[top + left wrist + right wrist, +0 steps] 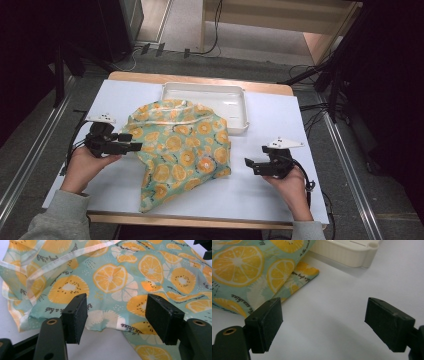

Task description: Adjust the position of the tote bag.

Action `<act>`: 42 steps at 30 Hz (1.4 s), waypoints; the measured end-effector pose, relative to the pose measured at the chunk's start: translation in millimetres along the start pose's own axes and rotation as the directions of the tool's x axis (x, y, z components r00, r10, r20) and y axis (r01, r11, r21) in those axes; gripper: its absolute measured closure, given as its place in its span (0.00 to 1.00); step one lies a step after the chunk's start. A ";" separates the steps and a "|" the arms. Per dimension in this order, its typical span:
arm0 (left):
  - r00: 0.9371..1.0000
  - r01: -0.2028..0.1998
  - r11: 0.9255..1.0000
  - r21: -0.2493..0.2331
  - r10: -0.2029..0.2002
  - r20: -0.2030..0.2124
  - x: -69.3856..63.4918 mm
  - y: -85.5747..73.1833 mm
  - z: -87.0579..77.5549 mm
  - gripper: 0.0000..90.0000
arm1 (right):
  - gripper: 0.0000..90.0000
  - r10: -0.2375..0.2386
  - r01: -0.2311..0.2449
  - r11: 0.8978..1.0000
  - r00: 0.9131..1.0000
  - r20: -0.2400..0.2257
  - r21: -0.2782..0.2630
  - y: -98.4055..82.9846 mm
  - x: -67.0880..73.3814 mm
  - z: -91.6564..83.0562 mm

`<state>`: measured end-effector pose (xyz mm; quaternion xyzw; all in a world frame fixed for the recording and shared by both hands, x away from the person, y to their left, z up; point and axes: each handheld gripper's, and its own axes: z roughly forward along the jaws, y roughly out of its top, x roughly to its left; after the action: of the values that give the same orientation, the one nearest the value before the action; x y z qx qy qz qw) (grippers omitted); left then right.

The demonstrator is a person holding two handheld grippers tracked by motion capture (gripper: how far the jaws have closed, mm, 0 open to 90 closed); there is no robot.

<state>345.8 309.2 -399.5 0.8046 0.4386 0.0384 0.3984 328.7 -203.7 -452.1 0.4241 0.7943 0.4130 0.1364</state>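
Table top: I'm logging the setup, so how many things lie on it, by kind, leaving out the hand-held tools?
Cloth with orange-slice print: 1
White tray: 1
Total: 2
The cloth's far edge lies over the tray's near rim; both sit on the white table.

cloth point(180, 152): centre of table point(280, 200), between my grippers
tray point(235, 102): far side, cloth's far edge overlaps it
my left gripper point(137, 146): at cloth's left edge
my right gripper point(248, 165): right of cloth, apart
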 end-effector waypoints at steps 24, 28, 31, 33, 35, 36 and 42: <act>1.000 -0.019 1.000 0.011 0.019 -0.009 -1.4 5.9 -2.1 0.36 | 0.40 0.013 -0.012 1.000 0.997 -0.077 0.005 2.8 8.9 -5.6; 1.000 -0.021 1.000 0.011 0.021 -0.006 -2.4 7.2 -1.3 0.37 | 0.42 0.000 0.000 1.000 0.997 -0.082 0.003 2.6 10.4 -6.4; 1.000 -0.028 0.999 0.019 0.028 0.001 -2.7 9.0 0.5 0.37 | 0.43 -0.017 0.016 1.000 0.997 -0.076 -0.006 2.1 13.2 -8.5; 0.999 -0.032 0.999 0.019 0.032 0.003 -2.3 10.0 1.3 0.37 | 0.44 -0.023 0.023 1.000 0.997 -0.076 -0.008 1.2 13.5 -9.3; 0.999 -0.032 0.999 0.019 0.032 0.003 -2.2 10.5 1.4 0.37 | 0.45 -0.025 0.024 1.000 0.997 -0.073 -0.008 0.6 13.6 -10.0; 0.999 -0.032 0.999 0.017 0.032 0.003 -2.4 11.6 2.0 0.37 | 0.46 -0.021 0.021 1.000 0.997 -0.076 -0.002 -0.1 13.6 -11.2; 0.999 -0.039 0.999 0.026 0.039 0.009 -2.0 13.6 4.4 0.37 | 0.48 -0.035 0.034 0.999 0.995 -0.090 -0.022 -1.5 15.1 -13.8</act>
<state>355.6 301.0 -392.7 0.8184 0.4217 0.0369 0.3887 310.8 -199.7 -442.7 0.3899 0.8026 0.4373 0.1118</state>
